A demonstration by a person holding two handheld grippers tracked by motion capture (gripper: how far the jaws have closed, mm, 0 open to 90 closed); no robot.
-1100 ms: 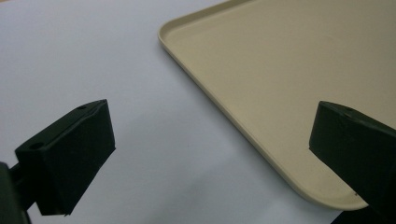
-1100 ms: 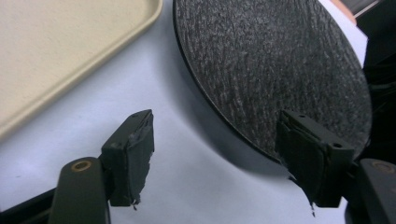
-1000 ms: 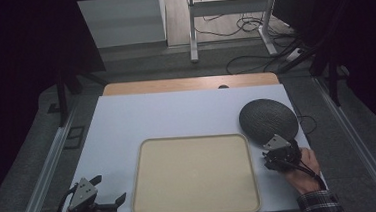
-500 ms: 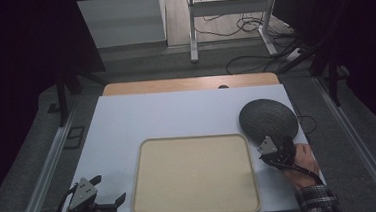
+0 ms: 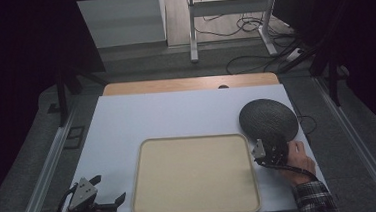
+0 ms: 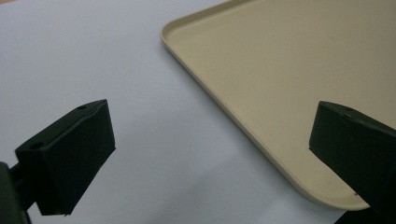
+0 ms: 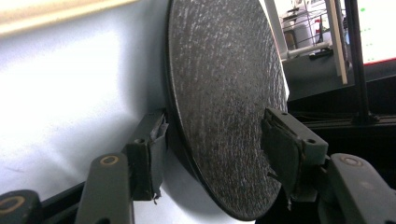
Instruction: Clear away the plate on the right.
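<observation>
A dark round plate (image 5: 268, 118) lies on the white table at the right, beside an empty beige tray (image 5: 195, 175). My right gripper (image 5: 268, 148) is at the plate's near rim. In the right gripper view the plate (image 7: 224, 93) stands edge-on between the jaws of my right gripper (image 7: 215, 140). One pad sits against its underside and the other stands a little off its top face. These jaws have just been closing. My left gripper (image 5: 109, 189) rests open by the tray's near left corner, with only bare table and the tray's rim (image 6: 280, 60) between the jaws of my left gripper (image 6: 212, 123).
The white table top (image 5: 176, 117) ends in a wooden strip (image 5: 189, 84) at the back. Beyond it are a metal stand (image 5: 230, 23) and cables (image 5: 253, 61) on the floor. Grey rails run along both sides of the table.
My right gripper has slid slightly toward the plate and lower, its jaws narrowing around the plate's rim. The left gripper, the plate and the tray have stayed in place.
</observation>
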